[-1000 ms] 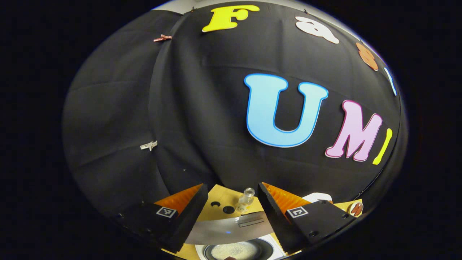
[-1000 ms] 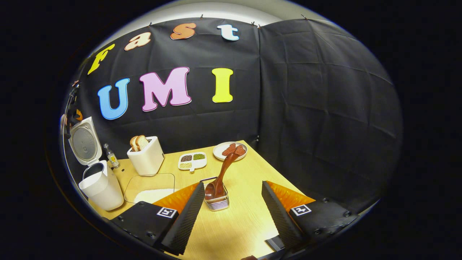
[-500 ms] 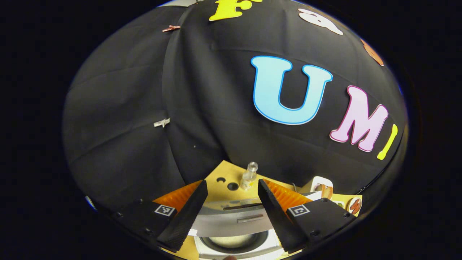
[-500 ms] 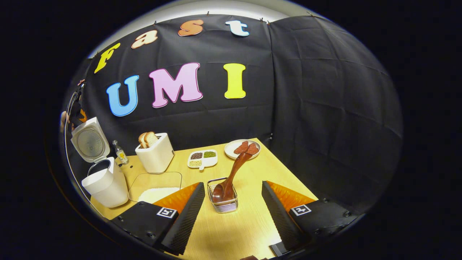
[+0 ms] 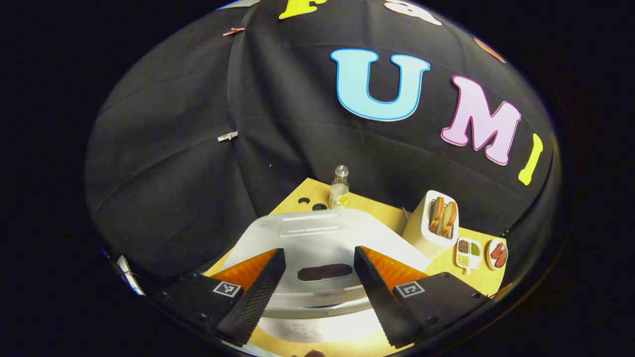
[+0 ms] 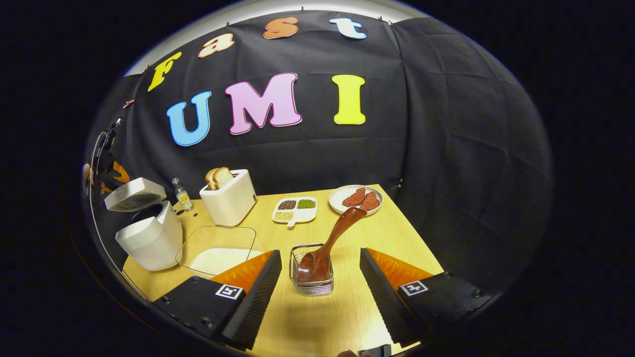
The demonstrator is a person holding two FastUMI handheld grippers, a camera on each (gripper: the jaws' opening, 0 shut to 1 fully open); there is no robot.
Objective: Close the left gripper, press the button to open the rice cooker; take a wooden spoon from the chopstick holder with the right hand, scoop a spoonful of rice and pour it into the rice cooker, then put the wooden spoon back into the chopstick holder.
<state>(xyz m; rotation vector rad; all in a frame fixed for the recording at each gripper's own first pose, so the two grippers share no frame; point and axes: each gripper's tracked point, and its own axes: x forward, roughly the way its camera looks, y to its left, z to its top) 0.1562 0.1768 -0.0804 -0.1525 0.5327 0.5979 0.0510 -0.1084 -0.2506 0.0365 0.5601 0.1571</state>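
Note:
The white rice cooker (image 6: 149, 235) stands at the table's left end with its lid (image 6: 135, 193) hanging low over the pot, a gap still showing. In the left gripper view the lid (image 5: 322, 230) lies just beyond my left gripper (image 5: 318, 252), which is open and empty. That gripper and the hand holding it (image 6: 106, 166) hover above the lid at the far left of the right gripper view. The brown wooden spoon (image 6: 337, 233) leans bowl-down in the wire chopstick holder (image 6: 311, 277). My right gripper (image 6: 320, 254) is open, short of the holder, touching nothing. White rice (image 6: 218, 258) lies in a clear tray.
A white toaster (image 6: 229, 198) with bread slices and a small glass bottle (image 6: 182, 194) stand behind the tray. A divided dish of beans (image 6: 295, 210) and a plate of red slices (image 6: 361, 198) sit at the back right. The wooden table (image 6: 322, 322) runs on toward me.
The cooker lid has swung from upright down to almost flat over the pot. The left gripper's view has tipped down over the lid. The right gripper has shifted slightly; the spoon stays in the holder.

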